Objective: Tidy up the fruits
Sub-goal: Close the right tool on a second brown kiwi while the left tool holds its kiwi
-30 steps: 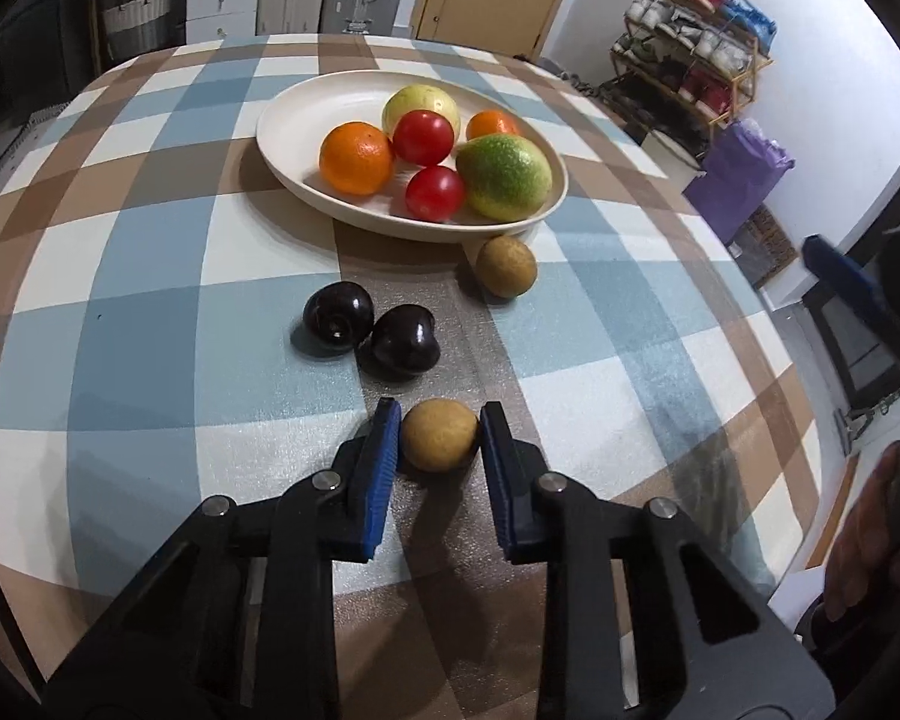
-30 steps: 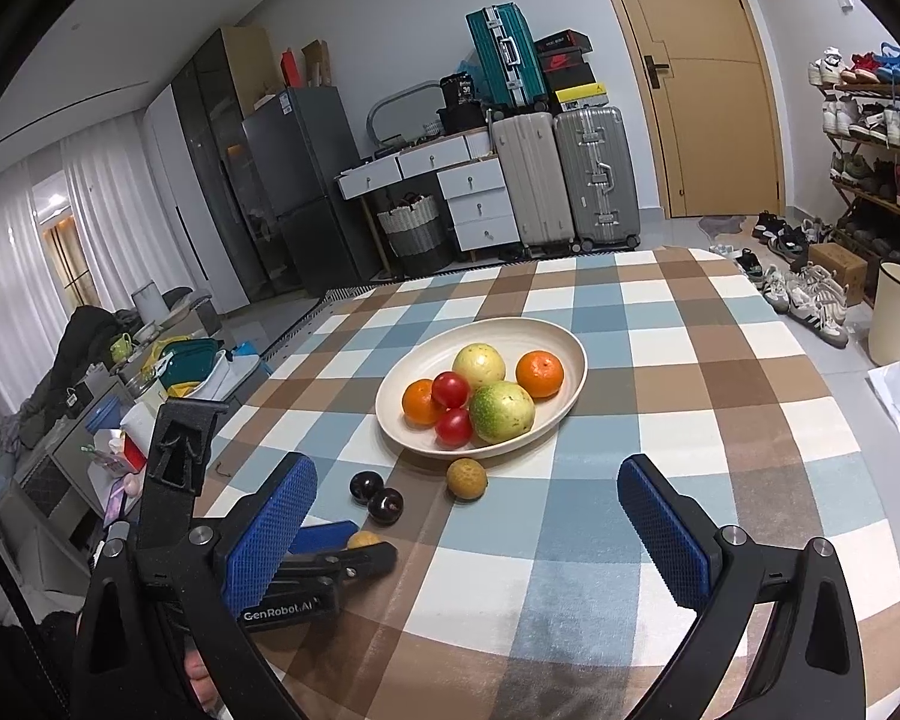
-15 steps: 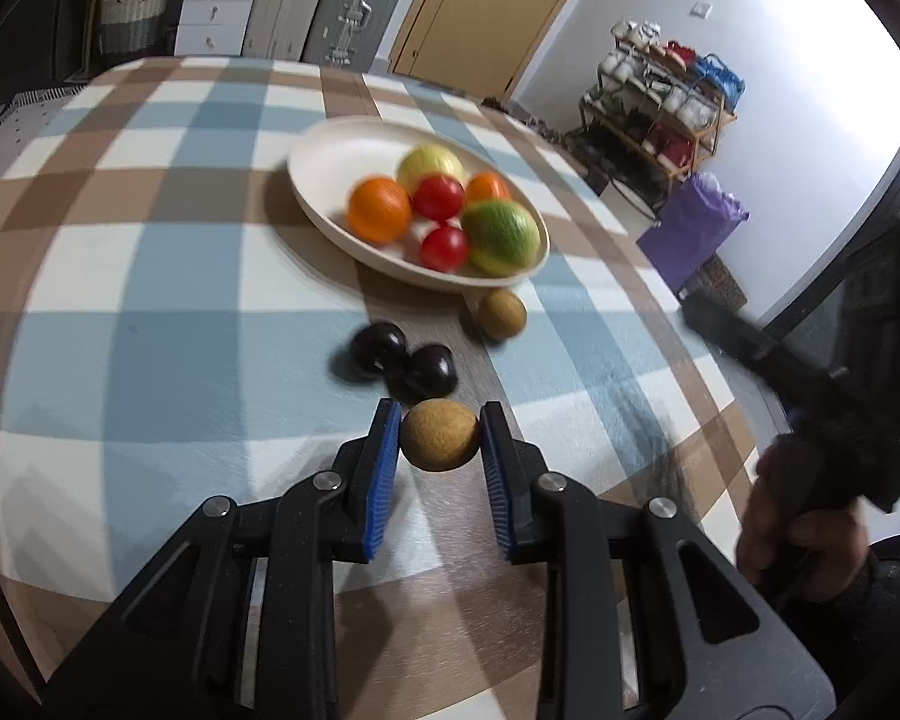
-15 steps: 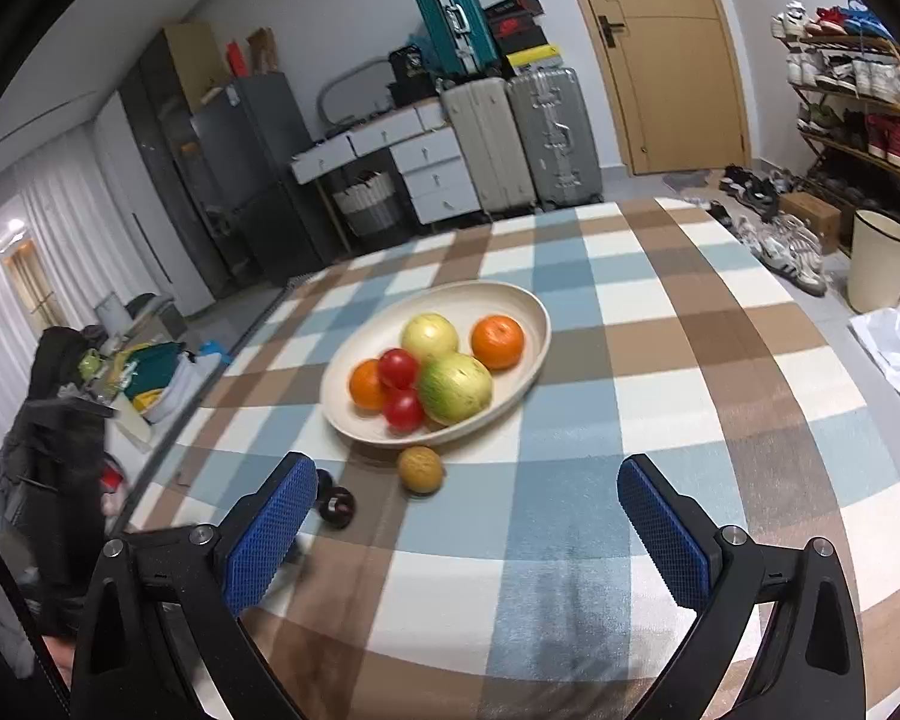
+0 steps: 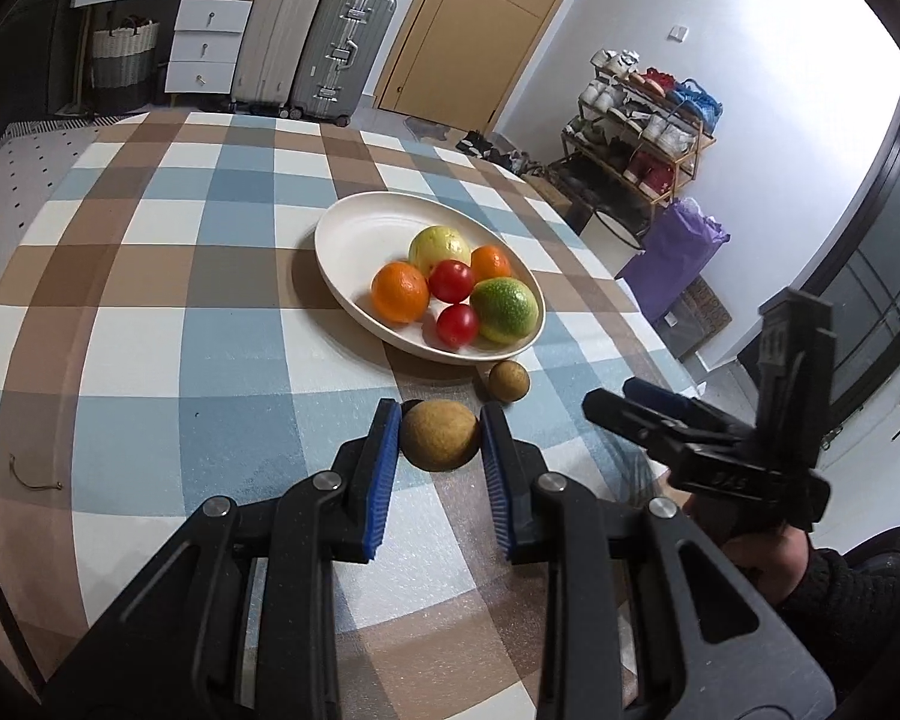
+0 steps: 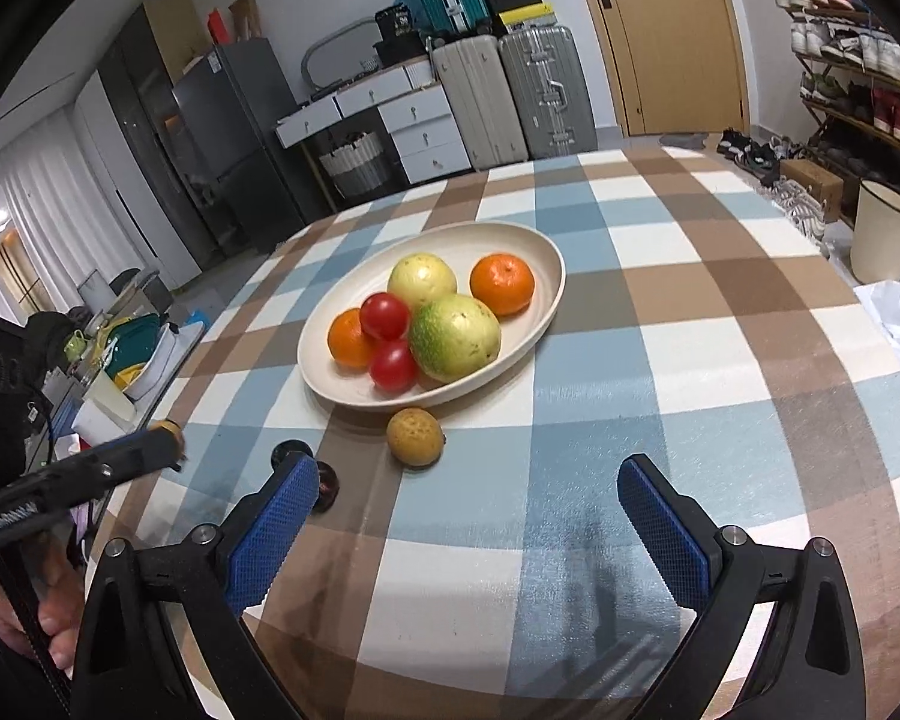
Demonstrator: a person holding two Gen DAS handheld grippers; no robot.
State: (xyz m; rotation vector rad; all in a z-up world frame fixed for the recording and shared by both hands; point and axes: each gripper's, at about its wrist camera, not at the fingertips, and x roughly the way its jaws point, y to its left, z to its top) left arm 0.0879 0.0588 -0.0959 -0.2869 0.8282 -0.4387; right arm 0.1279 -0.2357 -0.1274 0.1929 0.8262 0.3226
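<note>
My left gripper [image 5: 440,441] is shut on a small round brown fruit [image 5: 439,434] and holds it above the checked tablecloth, short of the cream oval plate [image 5: 354,234]. The plate holds two oranges, two red tomatoes, a yellow-green fruit and a green fruit [image 5: 504,309]. A second brown fruit [image 5: 508,381] lies on the cloth by the plate's near rim; it also shows in the right wrist view [image 6: 415,437]. My right gripper [image 6: 468,510] is open and empty above the table. Two dark plums [image 6: 294,453] lie partly hidden behind its left finger.
The round table has a blue, brown and white cloth [image 5: 150,330]. Suitcases [image 5: 342,54], drawers and a door stand behind it. A shoe rack [image 5: 642,132] and a purple bag stand at the right. The right gripper shows in the left wrist view [image 5: 708,444].
My left gripper has lifted the brown fruit off the cloth, and the view has tilted up, so the plums have dropped out of sight. The right gripper has moved closer to the table.
</note>
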